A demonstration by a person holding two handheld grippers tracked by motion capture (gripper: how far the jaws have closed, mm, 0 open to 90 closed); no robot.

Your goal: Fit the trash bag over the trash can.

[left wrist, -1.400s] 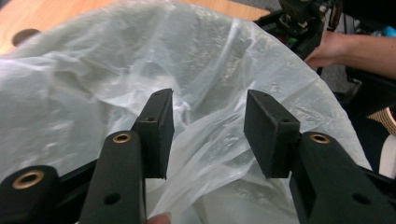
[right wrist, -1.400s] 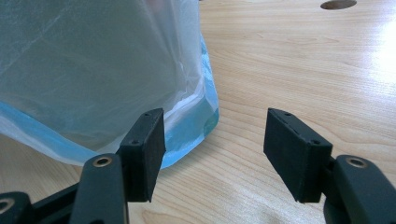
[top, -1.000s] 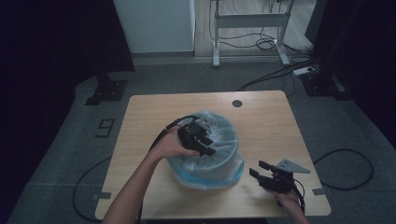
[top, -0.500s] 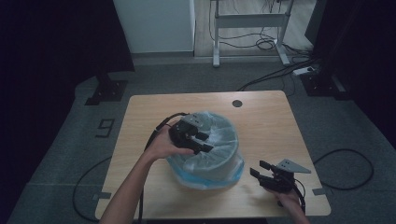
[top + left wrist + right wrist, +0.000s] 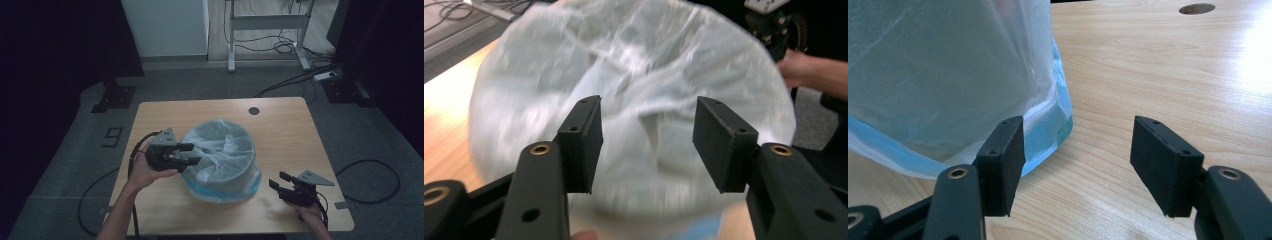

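A round grey bin (image 5: 220, 170) lined with a thin translucent bag (image 5: 222, 142) stands mid-table; the bag's bluish hem (image 5: 1048, 135) spreads on the wood around its base. My left gripper (image 5: 195, 153) hovers at the bin's left rim, pointing across it. Its jaws have just been opening, and they stand open with nothing pinched; the crumpled bag (image 5: 644, 65) lies blurred beyond the left gripper (image 5: 647, 145). My right gripper (image 5: 276, 180) rests low at the front right, open, a short way off the bin. In the right gripper view the bag's side (image 5: 948, 75) is just left of that gripper (image 5: 1078, 160).
The wooden table (image 5: 290, 130) has a round cable hole (image 5: 254, 110) near its far edge. A black cable (image 5: 137, 145) loops from the left gripper. On the floor beyond are a metal desk frame (image 5: 265, 20), loose cables (image 5: 300, 75) and a black stand foot (image 5: 114, 97).
The left gripper has drawn back leftward from over the bin's middle to its left rim, and its jaws have spread wider. The right gripper has kept still.
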